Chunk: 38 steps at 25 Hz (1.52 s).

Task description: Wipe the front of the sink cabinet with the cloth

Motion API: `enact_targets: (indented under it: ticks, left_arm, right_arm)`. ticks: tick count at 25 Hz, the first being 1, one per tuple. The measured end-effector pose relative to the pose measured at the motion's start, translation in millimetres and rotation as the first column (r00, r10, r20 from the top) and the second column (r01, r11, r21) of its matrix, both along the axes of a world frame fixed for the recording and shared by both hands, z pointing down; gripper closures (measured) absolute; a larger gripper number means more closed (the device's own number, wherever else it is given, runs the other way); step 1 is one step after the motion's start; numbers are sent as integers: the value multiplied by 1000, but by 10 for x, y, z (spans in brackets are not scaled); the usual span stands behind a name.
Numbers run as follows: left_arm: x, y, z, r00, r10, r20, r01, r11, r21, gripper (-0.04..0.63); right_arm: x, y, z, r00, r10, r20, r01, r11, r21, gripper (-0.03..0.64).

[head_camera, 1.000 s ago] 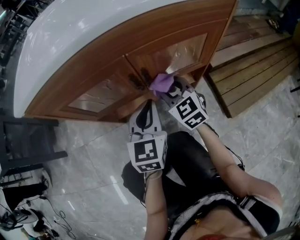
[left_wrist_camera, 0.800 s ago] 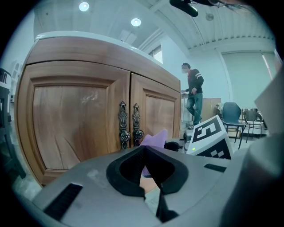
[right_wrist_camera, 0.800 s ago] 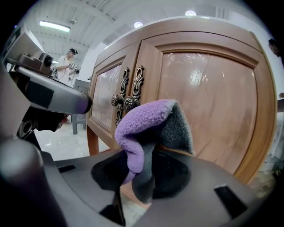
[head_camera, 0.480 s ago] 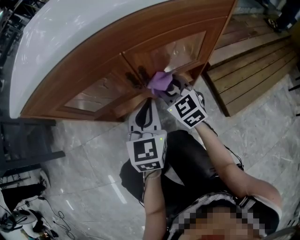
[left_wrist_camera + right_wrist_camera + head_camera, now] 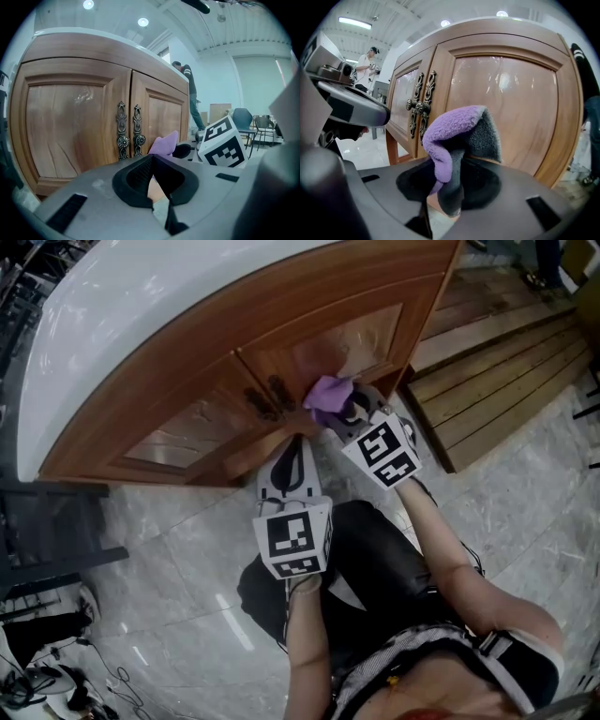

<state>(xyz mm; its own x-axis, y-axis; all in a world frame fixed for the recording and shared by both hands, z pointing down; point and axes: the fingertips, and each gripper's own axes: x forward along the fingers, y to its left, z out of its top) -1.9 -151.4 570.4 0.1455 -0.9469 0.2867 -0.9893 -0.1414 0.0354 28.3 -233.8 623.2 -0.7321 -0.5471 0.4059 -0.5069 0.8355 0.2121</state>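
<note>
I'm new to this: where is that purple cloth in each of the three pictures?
Head view: purple cloth upper centre, at the cabinet door.
Left gripper view: purple cloth at centre, right of the door handles.
Right gripper view: purple cloth at centre, held in the right tongs.
Shared landmark: the door handles.

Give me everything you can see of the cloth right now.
The cloth is fuzzy, like microfibre, purple on one face and grey on the other. It is folded over into a limp hump, pinched at its lower end in the shut right tongs. It stands up before the right door, low down, beside the handles. Whether it presses on the wood cannot be told. Nothing else touches it.
</note>
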Motion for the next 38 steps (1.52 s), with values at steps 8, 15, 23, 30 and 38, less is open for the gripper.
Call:
enact_targets:
  ticks: [8, 15, 23, 30, 38]
  left_arm:
    - [75, -17, 1, 1000, 15, -3, -15, 1000, -1, 595]
    - [114, -39, 21, 1000, 26, 2, -26, 1000, -8, 595]
    - [132, -39, 32, 999, 32, 9, -31, 999, -16, 595]
    - [163, -35, 38, 999, 38, 23, -37, 999, -24, 594]
    - [118, -1, 60, 999, 27, 38, -26, 999, -35, 595]
  right_arm:
    - [293, -165, -24, 998, 61, 11, -61, 998, -10, 439]
    - [505, -295, -24, 995, 98, 7, -98, 995, -16, 439]
    - [846, -491, -29, 986, 169, -14, -169, 986, -4, 439]
    - [1243, -707, -28, 965, 258, -38, -257, 966, 26, 439]
    - [1354, -763, -16, 961, 269, -59, -267, 963, 38, 439]
